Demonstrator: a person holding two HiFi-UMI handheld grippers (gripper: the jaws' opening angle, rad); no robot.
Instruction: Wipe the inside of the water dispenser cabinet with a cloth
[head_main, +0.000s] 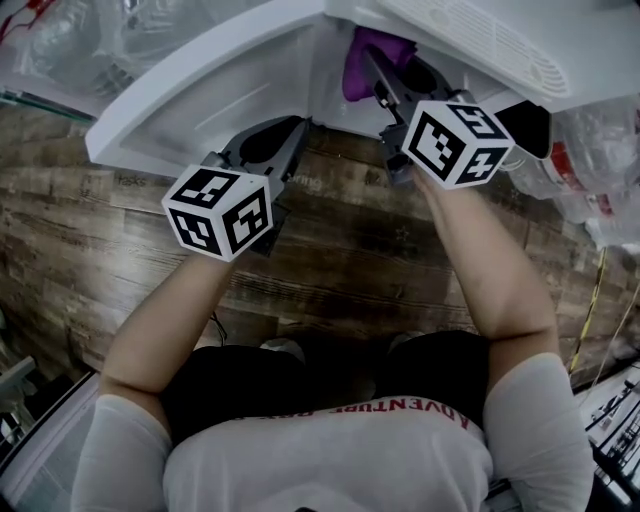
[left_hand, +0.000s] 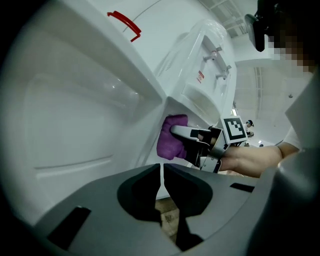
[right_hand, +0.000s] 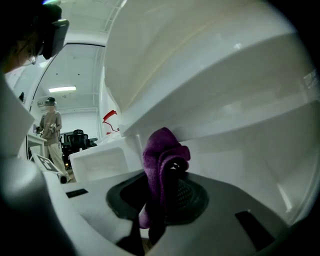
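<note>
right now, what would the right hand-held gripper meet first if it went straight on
Probably the white plastic inner wall of the water dispenser cabinet, with the purple cloth clamped in the right hand-held gripper touching first; depth is unclear.

Cabinet door (head_main: 190, 100) open at left.

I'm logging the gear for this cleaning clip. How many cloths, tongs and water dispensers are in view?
Purple cloth: 1
Tongs: 2, the left tongs and the right tongs
Water dispenser: 1
Total: 4
</note>
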